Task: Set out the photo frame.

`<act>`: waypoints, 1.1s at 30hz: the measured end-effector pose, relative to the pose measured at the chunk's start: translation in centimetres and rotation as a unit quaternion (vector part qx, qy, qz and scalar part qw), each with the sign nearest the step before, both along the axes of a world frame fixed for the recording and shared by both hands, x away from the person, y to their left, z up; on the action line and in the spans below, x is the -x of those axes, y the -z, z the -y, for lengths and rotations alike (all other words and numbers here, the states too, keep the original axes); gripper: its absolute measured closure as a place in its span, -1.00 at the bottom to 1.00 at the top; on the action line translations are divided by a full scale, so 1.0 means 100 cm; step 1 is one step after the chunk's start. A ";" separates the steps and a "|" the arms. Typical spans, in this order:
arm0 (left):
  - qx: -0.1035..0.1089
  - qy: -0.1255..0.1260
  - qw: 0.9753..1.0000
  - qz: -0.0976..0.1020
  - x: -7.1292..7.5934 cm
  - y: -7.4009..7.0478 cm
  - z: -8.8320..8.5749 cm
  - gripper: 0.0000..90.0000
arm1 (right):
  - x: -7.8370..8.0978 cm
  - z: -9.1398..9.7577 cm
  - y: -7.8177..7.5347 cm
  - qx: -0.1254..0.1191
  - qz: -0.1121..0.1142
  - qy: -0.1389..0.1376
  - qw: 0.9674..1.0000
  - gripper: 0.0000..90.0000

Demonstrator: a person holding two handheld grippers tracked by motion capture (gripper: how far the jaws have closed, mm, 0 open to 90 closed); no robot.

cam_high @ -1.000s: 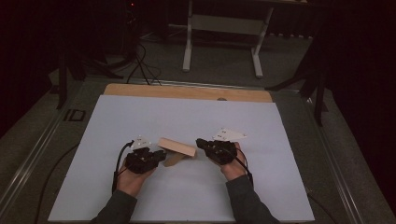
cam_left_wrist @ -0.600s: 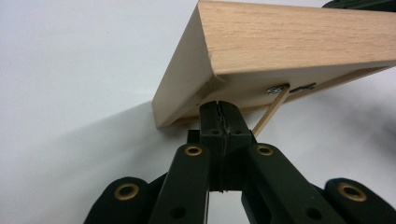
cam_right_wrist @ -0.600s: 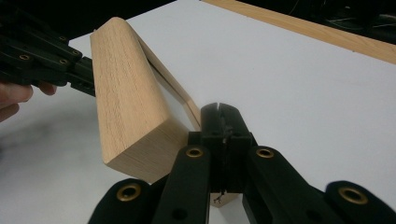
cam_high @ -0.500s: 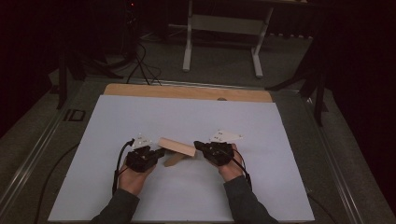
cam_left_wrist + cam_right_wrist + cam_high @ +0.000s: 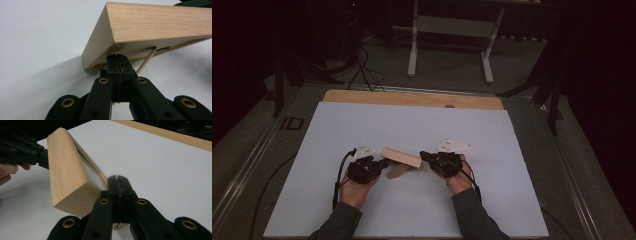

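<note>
A: Where is the long pale wooden block [image 5: 401, 157]?

B: It is up off the white bench [image 5: 412, 125], near the front middle. The left gripper [image 5: 381, 163] holds one end and the right gripper [image 5: 424, 156] holds the other end.

A: Are the grippers wide or tight?

B: Both look pinched tight. In the left gripper view, the black jaws are pressed together on a thin lip under the block's end, next to a thin wooden stick [image 5: 146, 62]. In the right gripper view, the jaws are squeezed shut on the thin edge at the other end.

A: Is the block soft?

B: No. It looks hard and stiff, so it should not bend. It seems hollow underneath, so it is likely light.

A: Could it slip?

B: Maybe. The wood looks smooth, and each gripper has just a thin edge. Holding both ends keeps it level. The thin stick looks easy to snap, so it is best left alone.
</note>
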State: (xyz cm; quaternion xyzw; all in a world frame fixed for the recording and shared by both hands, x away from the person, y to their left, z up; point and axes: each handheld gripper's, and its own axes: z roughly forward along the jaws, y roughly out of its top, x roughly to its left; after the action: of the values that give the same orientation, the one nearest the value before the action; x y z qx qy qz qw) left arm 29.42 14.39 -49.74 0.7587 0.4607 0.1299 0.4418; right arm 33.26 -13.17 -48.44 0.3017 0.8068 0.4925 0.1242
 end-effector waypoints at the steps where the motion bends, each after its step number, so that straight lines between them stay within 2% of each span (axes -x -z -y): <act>1: 0.000 0.001 1.000 0.001 0.000 0.000 0.000 0.99 | 0.000 0.000 0.000 0.000 0.000 0.000 1.000 0.99; 13: 0.001 -0.001 1.000 0.001 -0.002 -0.001 0.002 0.99 | 0.001 0.000 0.000 0.000 0.002 -0.002 1.000 0.99; 21: -0.006 -0.006 1.000 0.002 -0.004 -0.001 0.002 0.99 | 0.002 -0.002 0.000 0.002 0.001 -0.006 1.000 0.99; 33: -0.003 -0.007 1.000 0.001 -0.006 -0.002 0.003 0.99 | 0.004 -0.004 0.000 0.004 0.003 -0.010 1.000 0.99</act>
State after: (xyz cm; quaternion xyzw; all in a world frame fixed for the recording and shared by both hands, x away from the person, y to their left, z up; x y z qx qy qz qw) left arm 30.05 14.08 -49.57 0.7566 0.4650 0.1351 0.4395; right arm 32.90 -12.80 -48.48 0.2916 0.8113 0.4917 0.1228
